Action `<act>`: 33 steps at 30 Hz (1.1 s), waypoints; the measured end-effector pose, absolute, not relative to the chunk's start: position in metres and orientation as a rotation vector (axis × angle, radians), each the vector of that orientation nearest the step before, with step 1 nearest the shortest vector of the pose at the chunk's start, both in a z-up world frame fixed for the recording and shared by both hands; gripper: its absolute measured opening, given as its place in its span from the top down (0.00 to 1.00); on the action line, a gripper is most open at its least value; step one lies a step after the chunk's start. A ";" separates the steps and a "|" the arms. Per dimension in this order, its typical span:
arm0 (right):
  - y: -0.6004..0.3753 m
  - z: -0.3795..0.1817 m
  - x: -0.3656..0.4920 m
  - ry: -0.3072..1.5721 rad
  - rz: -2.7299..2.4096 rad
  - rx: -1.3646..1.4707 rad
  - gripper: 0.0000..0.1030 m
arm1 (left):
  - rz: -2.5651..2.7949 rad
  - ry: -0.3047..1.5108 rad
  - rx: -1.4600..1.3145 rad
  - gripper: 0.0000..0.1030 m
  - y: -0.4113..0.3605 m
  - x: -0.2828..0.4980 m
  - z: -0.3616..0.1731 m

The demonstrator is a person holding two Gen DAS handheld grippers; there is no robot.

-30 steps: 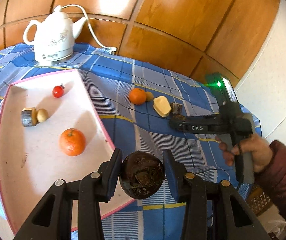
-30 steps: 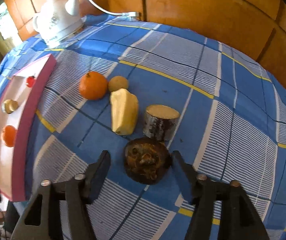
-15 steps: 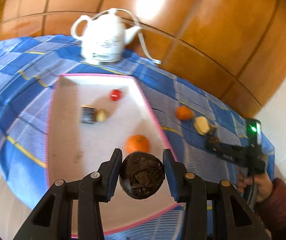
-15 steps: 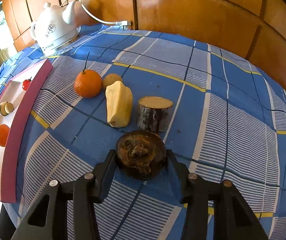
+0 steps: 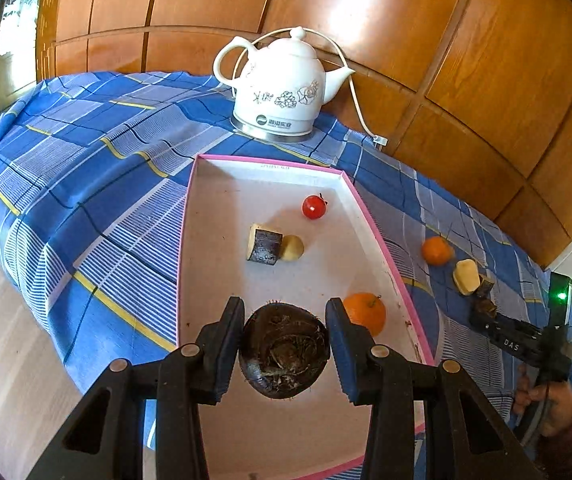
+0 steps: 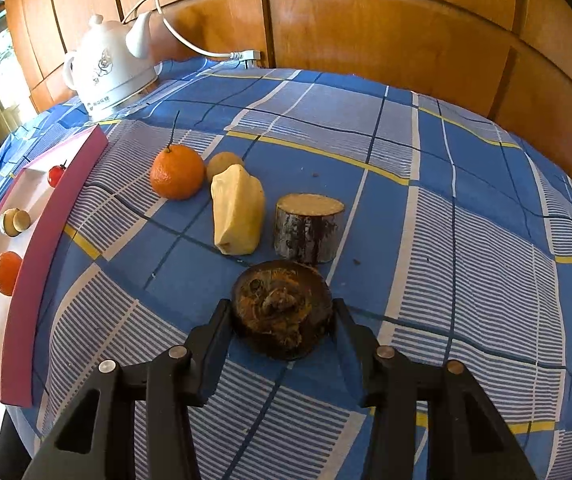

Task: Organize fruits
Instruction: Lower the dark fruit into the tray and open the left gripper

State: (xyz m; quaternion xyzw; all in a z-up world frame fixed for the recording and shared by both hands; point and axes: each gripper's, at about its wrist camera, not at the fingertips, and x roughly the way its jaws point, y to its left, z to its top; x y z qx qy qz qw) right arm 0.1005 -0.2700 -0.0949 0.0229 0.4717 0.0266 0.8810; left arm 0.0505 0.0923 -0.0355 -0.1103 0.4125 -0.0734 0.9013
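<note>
Above the near end of the shallow pink-rimmed white tray, the left gripper clamps a dark, hairy round taro, while beyond the tray's right rim the right gripper pinches a second brown, rough round taro sitting on the blue checked tablecloth.

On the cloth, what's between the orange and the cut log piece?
The pale yellow peeled chunk lies between the orange and the log piece, touching neither clearly; a small brown fruit sits behind it. Right wrist view.
</note>
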 end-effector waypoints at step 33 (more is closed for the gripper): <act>-0.273 -0.097 0.097 0.925 0.066 0.106 0.45 | -0.079 0.858 -0.148 0.56 0.097 0.088 -0.053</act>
